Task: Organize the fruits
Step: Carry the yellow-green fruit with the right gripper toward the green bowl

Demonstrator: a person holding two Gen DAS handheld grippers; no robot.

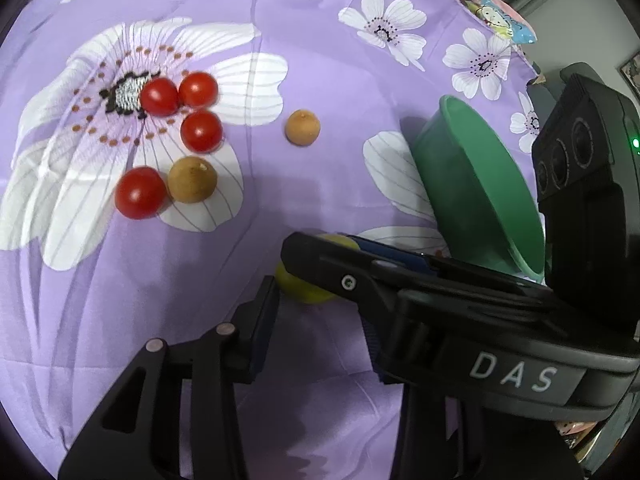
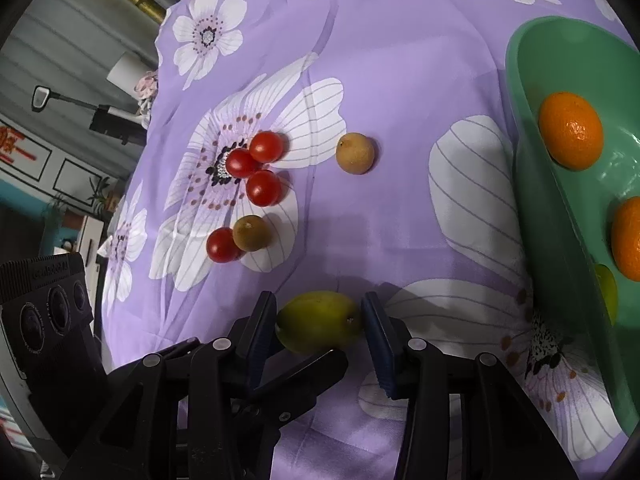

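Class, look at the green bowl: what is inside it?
Inside the green bowl, the right wrist view shows two oranges and part of a yellow-green fruit. The bowl's near wall and the picture's edge hide the rest of the inside.

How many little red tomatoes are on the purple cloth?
4. Three cherry tomatoes cluster on the big printed flower's centre; the fourth lies nearer the camera, touching a brown fruit. None seem hidden.

Left gripper point(image 1: 304, 280): angled steeply down, crossing in front of the right gripper point(image 2: 320, 320); jaws narrowed. Right gripper: angled steeply down, jaws partly apart, fingers point(image 2: 260, 320) flanking a fruit; contact cannot be told.
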